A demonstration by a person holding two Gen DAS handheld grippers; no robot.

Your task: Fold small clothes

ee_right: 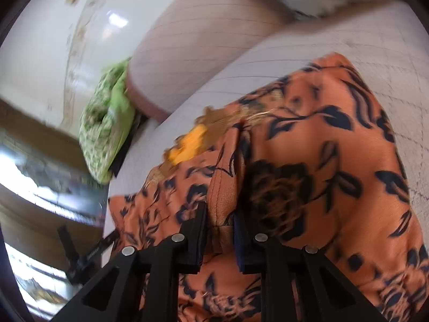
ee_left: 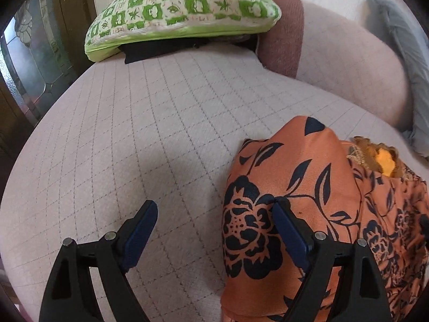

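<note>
An orange garment with a black flower print (ee_left: 308, 204) lies bunched on the pale quilted sofa seat (ee_left: 150, 123), with a yellow and brown trim patch (ee_left: 386, 161) at its far side. My left gripper (ee_left: 214, 214) is open and empty just above the seat; its right finger sits over the garment's left edge. In the right wrist view the same garment (ee_right: 321, 161) fills the frame. My right gripper (ee_right: 219, 212) is shut on a raised fold of its hemmed edge. The view is tilted and blurred.
A green and white patterned cushion (ee_left: 185, 8) lies at the far end of the sofa on something black. A brown armrest (ee_left: 284, 35) and pink backrest (ee_left: 356, 64) rise on the right, with a grey cloth (ee_left: 405, 53) over it. A dark wooden door stands at left.
</note>
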